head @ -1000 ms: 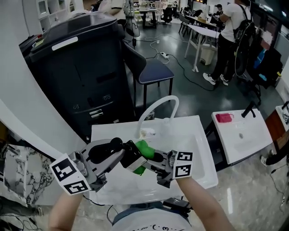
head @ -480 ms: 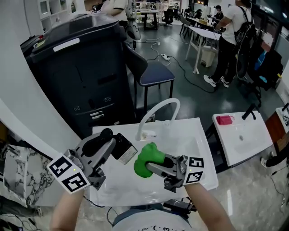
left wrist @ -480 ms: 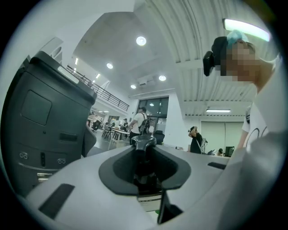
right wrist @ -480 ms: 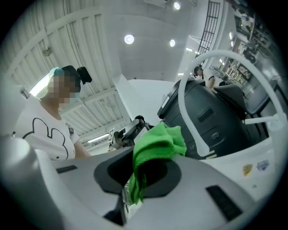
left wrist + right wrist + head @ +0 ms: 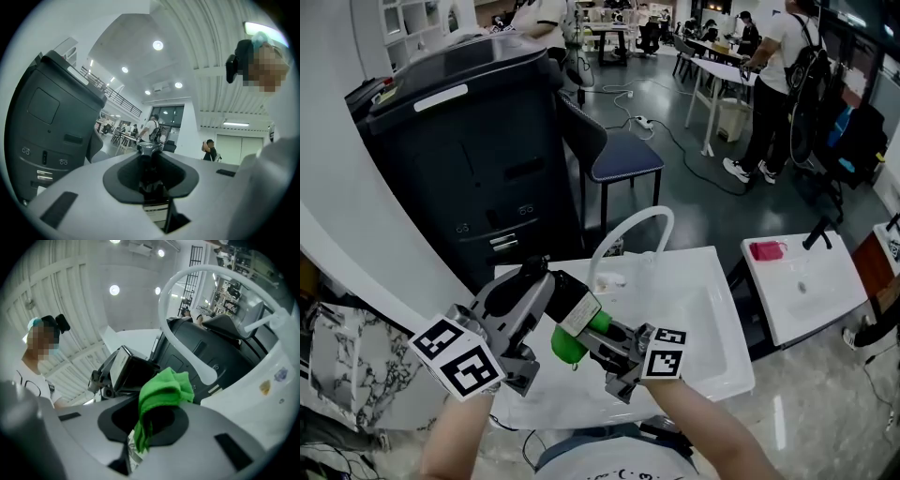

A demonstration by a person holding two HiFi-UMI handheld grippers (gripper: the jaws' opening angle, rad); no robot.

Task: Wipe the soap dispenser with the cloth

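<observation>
Prob. dim overhead light, fisheye edges

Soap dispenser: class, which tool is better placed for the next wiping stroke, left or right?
Right, probably. The right tool grips the green cloth right beside the soap dispenser; the left tool is occupied holding the dispenser above the sink.

Left gripper (image 5: pixel 555 292) down at 7 o'clock, clamped on the soap dispenser (image 5: pixel 581 315); right gripper (image 5: pixel 592 341) at 6 o'clock, pinching the cloth (image 5: pixel 565 345).
</observation>
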